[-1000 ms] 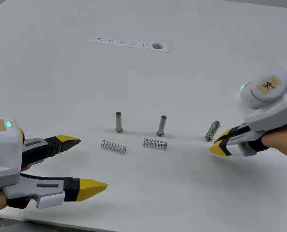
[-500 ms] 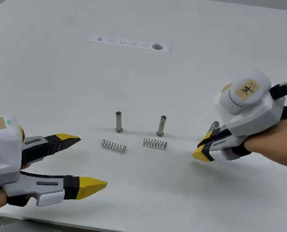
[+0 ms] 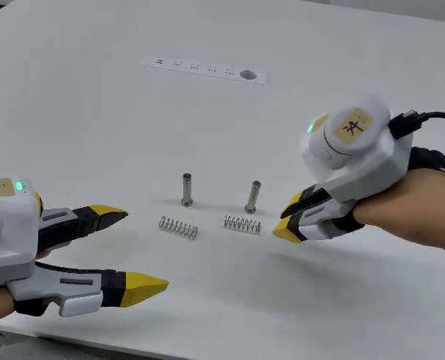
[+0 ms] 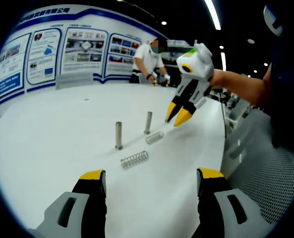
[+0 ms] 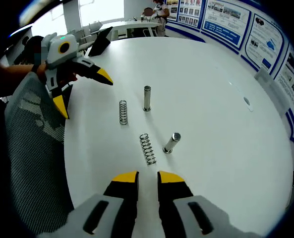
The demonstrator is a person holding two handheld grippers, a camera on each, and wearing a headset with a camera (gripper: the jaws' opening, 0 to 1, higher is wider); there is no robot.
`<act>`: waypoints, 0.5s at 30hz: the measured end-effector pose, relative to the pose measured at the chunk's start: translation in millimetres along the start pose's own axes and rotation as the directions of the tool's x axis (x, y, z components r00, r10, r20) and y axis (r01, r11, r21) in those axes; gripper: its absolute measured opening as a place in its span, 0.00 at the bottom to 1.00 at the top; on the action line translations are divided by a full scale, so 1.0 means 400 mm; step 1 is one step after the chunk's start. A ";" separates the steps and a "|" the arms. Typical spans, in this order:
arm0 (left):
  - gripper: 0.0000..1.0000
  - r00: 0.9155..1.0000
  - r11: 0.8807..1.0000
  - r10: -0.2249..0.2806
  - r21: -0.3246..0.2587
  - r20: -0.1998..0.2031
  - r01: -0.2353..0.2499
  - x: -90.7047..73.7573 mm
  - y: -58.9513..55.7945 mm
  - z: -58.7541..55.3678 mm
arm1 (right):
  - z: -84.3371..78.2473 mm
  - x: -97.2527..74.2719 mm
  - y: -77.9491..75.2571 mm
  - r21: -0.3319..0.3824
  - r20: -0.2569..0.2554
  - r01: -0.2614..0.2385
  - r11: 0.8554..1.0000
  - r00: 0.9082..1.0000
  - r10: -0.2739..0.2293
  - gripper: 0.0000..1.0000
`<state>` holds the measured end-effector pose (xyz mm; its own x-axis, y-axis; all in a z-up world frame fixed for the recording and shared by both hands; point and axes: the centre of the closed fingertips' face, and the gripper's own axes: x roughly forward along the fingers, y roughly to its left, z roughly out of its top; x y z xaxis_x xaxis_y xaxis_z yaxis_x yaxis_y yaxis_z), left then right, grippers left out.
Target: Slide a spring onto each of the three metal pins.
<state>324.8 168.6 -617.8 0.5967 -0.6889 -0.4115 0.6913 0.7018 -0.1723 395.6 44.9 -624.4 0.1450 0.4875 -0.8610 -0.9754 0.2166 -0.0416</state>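
Two metal pins stand upright and apart on the white table (image 3: 87, 135): the left pin (image 3: 187, 188) and the right pin (image 3: 253, 196), as the head view lays them out. One spring lies on its side just in front of each, toward the person: the left spring (image 3: 178, 226) near the foot of the left pin and the right spring (image 3: 242, 223) near the foot of the right pin, neither on its pin. Both springs lie roughly crosswise, end to end with a gap between them. The right gripper (image 3: 283, 223), held in a hand (image 3: 398, 208) reaching in from the right, points its yellow tips down toward the table just beside the right spring's outer end, apart from it. Its jaws are drawn close with only a slim gap, and nothing sits between them. In the right gripper view that spring lies just ahead of the tips, with the right pin beside it. The left gripper (image 3: 145, 250) hangs low over the near left part of the table, well apart from the pins, its jaws spread wide and empty, pointing toward the left spring. Farther back on the table lies a flat white socket strip (image 3: 203, 67). In the left gripper view a person (image 4: 149, 57) stands beyond the table before a wall of display boards (image 4: 62, 49).
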 end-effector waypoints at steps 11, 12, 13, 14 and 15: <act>0.76 1.000 1.000 -0.002 -0.002 -0.001 0.002 0.002 0.000 -0.001 | 0.081 0.024 0.013 -0.100 0.015 -0.030 0.995 0.999 0.032 0.17; 0.76 1.000 1.000 0.000 -0.003 -0.001 0.000 0.001 0.001 -0.001 | 0.086 0.025 0.013 -0.107 0.015 -0.031 0.994 0.999 0.033 0.17; 0.76 1.000 1.000 0.000 -0.004 0.000 0.000 0.001 0.001 -0.001 | 0.090 0.027 0.013 -0.113 0.015 -0.032 0.993 0.999 0.034 0.17; 0.76 1.000 1.000 0.001 -0.005 0.001 -0.001 0.001 0.001 0.000 | 0.096 0.029 0.014 -0.124 0.015 -0.035 0.992 0.999 0.037 0.17; 0.76 1.000 1.000 0.002 -0.005 0.002 -0.002 0.001 0.002 0.000 | 0.100 0.031 0.014 -0.130 0.015 -0.037 0.991 0.999 0.039 0.17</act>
<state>325.4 168.9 -618.1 0.5988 -0.6880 -0.4100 0.6881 0.7039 -0.1761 398.4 86.0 -615.0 0.1092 0.5085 -0.8541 -0.9934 0.0865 -0.0755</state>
